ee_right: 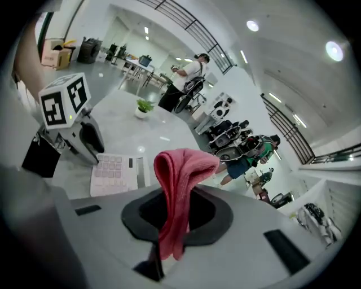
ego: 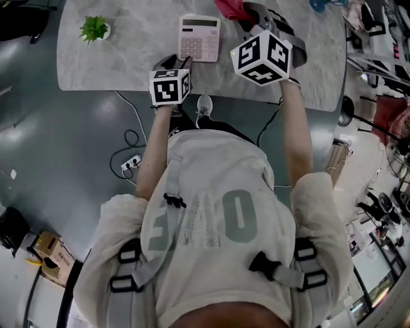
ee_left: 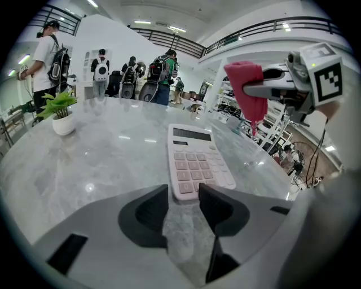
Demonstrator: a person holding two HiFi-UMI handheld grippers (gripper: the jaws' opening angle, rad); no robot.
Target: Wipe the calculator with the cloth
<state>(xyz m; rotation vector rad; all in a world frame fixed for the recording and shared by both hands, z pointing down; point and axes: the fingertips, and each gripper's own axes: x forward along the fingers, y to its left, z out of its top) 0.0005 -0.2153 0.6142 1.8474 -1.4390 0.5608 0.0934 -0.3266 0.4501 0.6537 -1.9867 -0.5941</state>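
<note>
A pink calculator lies on the grey marble table, near its front edge. My left gripper sits at the calculator's near edge. In the left gripper view the jaws stand apart, with the calculator's near left corner in the gap. The right fingertip overlaps that edge, and I see no squeeze. My right gripper hovers to the right of the calculator, shut on a red cloth. The cloth hangs folded out of its jaws, above the table.
A small potted plant stands at the table's far left. A power strip with cables lies on the floor below the table edge. Several people with backpacks stand beyond the table, among shelves and equipment.
</note>
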